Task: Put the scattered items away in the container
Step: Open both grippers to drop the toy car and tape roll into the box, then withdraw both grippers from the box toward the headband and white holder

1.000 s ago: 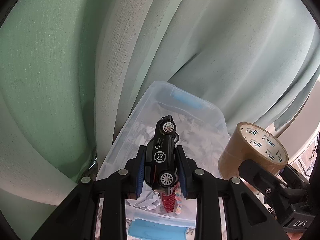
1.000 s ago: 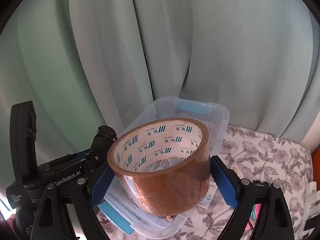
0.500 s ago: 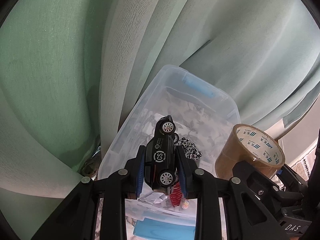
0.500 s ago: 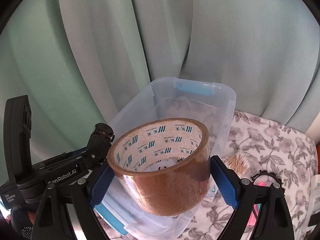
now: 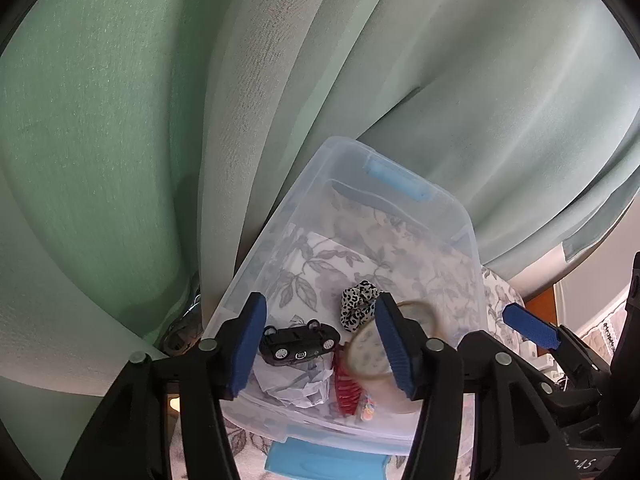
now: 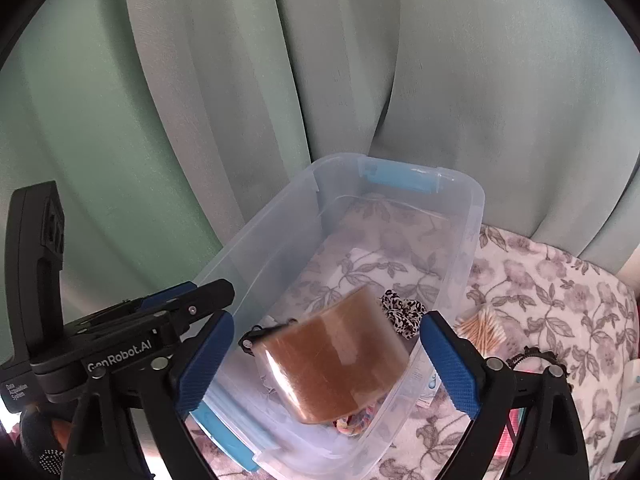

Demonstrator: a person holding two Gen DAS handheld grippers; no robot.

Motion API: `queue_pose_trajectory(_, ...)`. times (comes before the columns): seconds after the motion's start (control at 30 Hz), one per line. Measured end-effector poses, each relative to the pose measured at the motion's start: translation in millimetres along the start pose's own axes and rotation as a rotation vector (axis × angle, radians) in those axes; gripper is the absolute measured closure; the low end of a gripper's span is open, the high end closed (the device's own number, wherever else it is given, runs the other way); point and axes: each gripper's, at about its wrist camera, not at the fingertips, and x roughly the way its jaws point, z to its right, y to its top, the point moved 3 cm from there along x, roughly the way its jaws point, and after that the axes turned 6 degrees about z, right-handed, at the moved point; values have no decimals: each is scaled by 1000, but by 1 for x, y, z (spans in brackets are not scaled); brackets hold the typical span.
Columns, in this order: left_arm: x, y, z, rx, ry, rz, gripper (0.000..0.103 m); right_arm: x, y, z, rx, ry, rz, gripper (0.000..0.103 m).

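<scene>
Both grippers hang over the clear plastic storage bin [image 6: 460, 236] with blue latches. The left gripper [image 5: 320, 344] is opening, nothing between its 2 blue pads – the small black toy car [image 5: 299, 345] lies inside the bin on crumpled white paper [image 5: 296, 386]. The right gripper [image 6: 326, 364] is spreading too; the blurred roll of brown packing tape [image 6: 334, 360] sits free between its pads, within the bin, beside a leopard-print scrunchie [image 6: 402, 314].

Both wrist cameras look forward and steeply down along their own fingers, close above the clear plastic bin [image 5: 460, 216] [image 6: 460, 240] set against green curtains [image 5: 120, 120] [image 6: 200, 80]. The left view sits left of the right; each catches the other gripper at its edge, and both share the bin's interior.
</scene>
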Motion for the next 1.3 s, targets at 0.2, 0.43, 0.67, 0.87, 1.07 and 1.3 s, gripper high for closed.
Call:
queue_pose_trajectory(0.2, -8, 4, 0, -1, -6, 6, 34, -8, 3, 7, 20, -13, 27, 0)
queue_pose_trajectory(0.43, -10, 4, 7, 16, -1, 13, 20, -12, 0, 14, 31, -30, 31, 0)
queue_pose_trajectory(0.67, -12, 4, 17, 45, 22, 42, 9, -21, -4, 26, 60, -46, 51, 0)
queue_pose_trajectory(0.87, -20, 5, 26, 65, 6, 74, 0, -32, -10, 38, 85, -59, 70, 0)
queue_pose_trajectory(1.07, -31, 6, 40, 89, -13, 122, 0, -50, -16, 47, 90, -74, 107, 0)
queue_pose_trajectory(1.3, -44, 5, 58, 123, -9, 179, 0, -72, -26, 60, 126, -83, 142, 0)
